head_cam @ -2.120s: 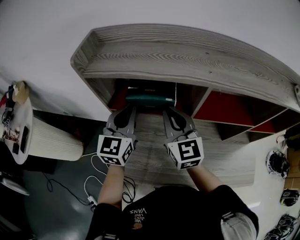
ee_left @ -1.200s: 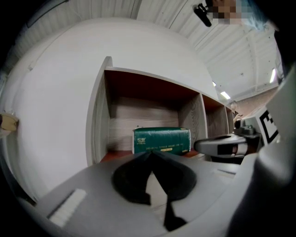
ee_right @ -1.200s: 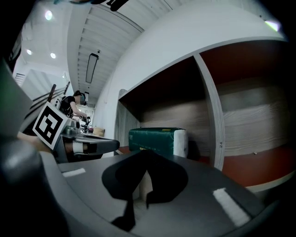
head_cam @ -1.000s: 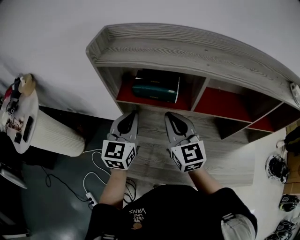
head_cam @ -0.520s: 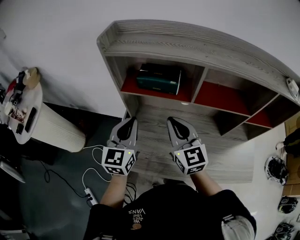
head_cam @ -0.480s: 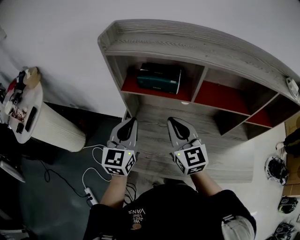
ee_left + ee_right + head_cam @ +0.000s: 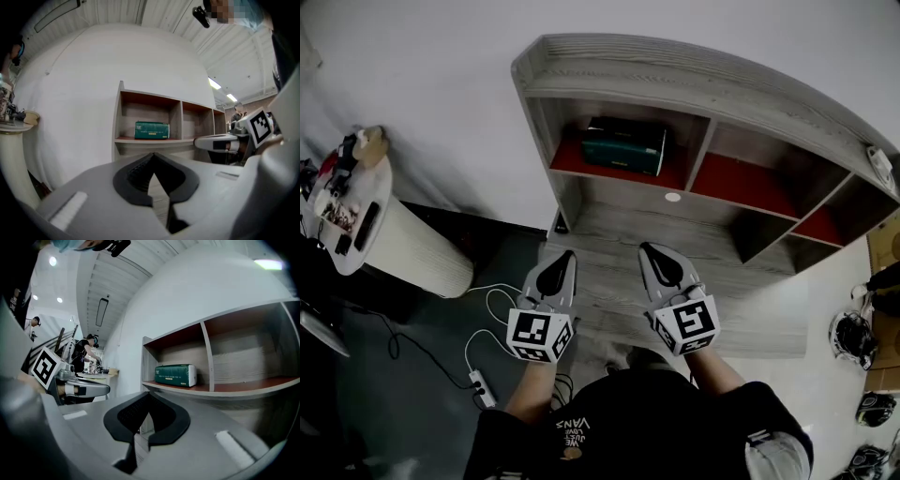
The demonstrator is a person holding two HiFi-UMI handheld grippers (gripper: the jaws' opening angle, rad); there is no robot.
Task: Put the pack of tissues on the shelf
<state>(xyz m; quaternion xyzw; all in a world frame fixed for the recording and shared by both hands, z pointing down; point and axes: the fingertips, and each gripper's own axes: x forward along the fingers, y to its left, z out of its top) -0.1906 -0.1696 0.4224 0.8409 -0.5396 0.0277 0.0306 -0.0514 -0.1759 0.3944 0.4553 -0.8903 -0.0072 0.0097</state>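
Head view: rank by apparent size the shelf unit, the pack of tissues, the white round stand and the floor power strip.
1. shelf unit
2. white round stand
3. pack of tissues
4. power strip, though it lies farther from the camera, so its true size is unsure

pack of tissues [image 7: 624,146] in leftmost shelf [image 7: 694,86] compartment, round table [image 7: 412,253] at left
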